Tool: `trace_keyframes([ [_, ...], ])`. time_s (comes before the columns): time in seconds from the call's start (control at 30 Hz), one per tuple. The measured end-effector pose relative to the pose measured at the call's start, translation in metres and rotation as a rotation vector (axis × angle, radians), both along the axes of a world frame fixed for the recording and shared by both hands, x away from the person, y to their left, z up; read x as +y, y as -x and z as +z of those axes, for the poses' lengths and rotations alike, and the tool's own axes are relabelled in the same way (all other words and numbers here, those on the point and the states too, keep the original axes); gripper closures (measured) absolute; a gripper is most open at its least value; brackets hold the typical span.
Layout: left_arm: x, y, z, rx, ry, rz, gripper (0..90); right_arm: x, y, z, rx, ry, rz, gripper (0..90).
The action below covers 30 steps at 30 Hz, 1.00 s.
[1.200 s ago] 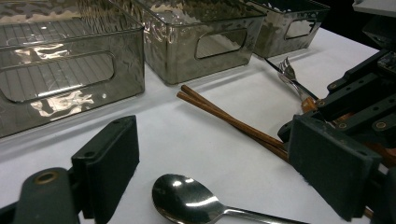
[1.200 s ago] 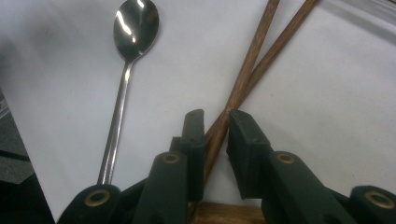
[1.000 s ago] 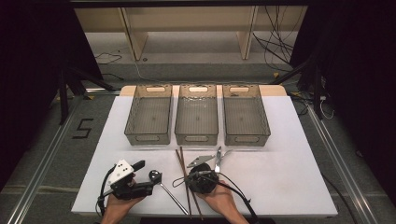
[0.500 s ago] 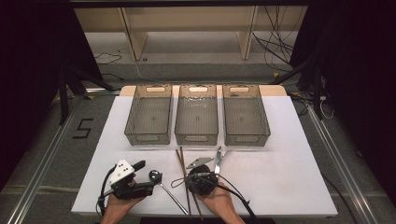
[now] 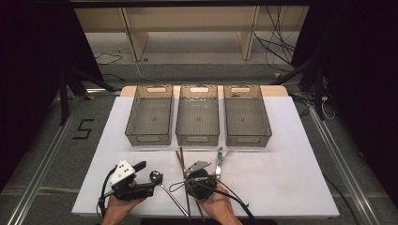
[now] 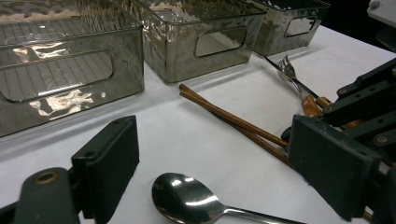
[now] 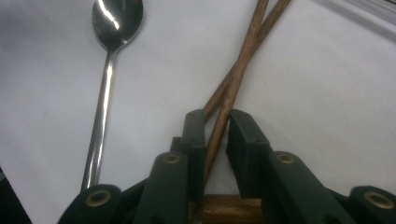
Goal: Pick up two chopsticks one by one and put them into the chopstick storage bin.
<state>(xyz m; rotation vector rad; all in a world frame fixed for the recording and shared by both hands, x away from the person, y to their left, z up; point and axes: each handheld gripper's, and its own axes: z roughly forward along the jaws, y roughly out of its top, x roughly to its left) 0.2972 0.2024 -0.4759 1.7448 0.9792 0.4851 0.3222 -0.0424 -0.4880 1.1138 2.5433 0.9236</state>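
Note:
Two brown chopsticks [image 5: 180, 161] [image 6: 224, 116] [image 7: 247, 51] lie crossed on the white table. My right gripper [image 5: 187, 180] [image 7: 217, 121] points down over them. Its jaws stand narrow around one chopstick, which leans on the left pad and leaves a sliver of gap to the right pad. A steel spoon [image 5: 169, 194] [image 7: 105, 93] lies just left of it. My left gripper [image 5: 148, 177] [image 6: 217, 149] rests low at the front left, open wide. The spoon's bowl [image 6: 187, 200] lies on the table between its jaws, touched by neither.
A fork [image 5: 218, 161] [image 6: 292, 77] with a wooden handle lies right of the chopsticks. Three grey see-through bins [image 5: 149, 139] [image 5: 197, 139] [image 5: 248, 139] stand in a row behind the cutlery. White table [image 5: 291, 178] stretches to the right.

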Motion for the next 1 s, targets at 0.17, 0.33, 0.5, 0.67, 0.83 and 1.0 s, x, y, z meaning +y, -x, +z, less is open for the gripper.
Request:
trace_keyframes([
  [0.17, 0.000, 0.000, 0.000, 0.001, 0.000, 0.000, 16.2, 0.000, 0.001, 0.000, -0.005, -0.005, -0.009, 79.5],
  [0.33, 0.000, 0.000, 0.000, 0.000, 0.002, 0.001, 16.2, -0.001, 0.002, -0.002, 0.017, -0.055, -0.026, 82.6],
  [0.5, 0.000, 0.000, 0.000, 0.001, 0.002, 0.002, 16.2, 0.001, 0.004, -0.003, 0.009, -0.064, -0.029, 84.0],
  [0.67, 0.001, 0.000, 0.000, 0.002, 0.002, 0.002, 16.2, 0.001, 0.006, -0.003, 0.008, -0.073, -0.026, 85.0],
  [0.83, 0.001, -0.001, 0.000, 0.005, 0.001, 0.004, 16.2, 0.000, 0.008, 0.001, 0.002, -0.104, -0.024, 85.3],
  [1.0, 0.001, -0.001, 0.000, 0.014, 0.010, 0.007, 16.2, -0.004, 0.008, 0.014, -0.010, -0.153, -0.015, 85.3],
])
